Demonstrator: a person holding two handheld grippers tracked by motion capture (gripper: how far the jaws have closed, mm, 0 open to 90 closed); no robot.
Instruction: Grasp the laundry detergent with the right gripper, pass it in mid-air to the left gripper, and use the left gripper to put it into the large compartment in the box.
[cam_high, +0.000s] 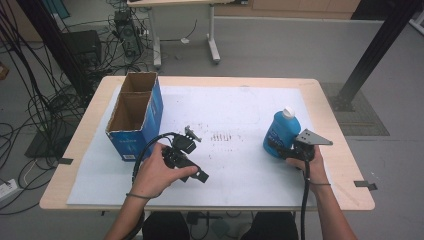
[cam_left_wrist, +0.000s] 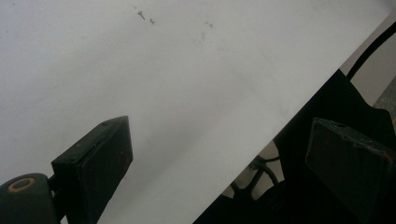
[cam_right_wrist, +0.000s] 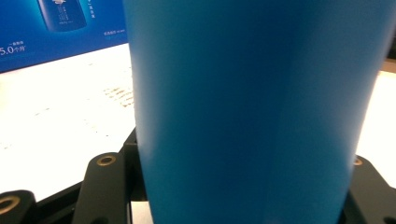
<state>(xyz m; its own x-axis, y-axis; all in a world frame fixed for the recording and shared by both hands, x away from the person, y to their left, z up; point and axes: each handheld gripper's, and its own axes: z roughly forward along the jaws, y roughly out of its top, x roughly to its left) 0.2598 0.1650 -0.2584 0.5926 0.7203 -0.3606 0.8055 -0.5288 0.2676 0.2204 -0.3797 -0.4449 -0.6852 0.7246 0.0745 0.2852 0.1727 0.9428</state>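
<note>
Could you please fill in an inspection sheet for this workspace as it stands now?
Surface: light wooden table covered by a white paper sheet with brown specks at centre.
Job's things: blue plastic bottle with white cap, upright, at right; open blue cardboard box with two compartments, at left, seemingly empty.
Clutter: nothing seen.
Grippers: left gripper open over bare paper; right gripper with jaws either side of the bottle's lower body, grip uncertain.
Cables: one black cable trails from each gripper.
Surroundings: grey floor, tangled black floor cables, second desk's legs.
</note>
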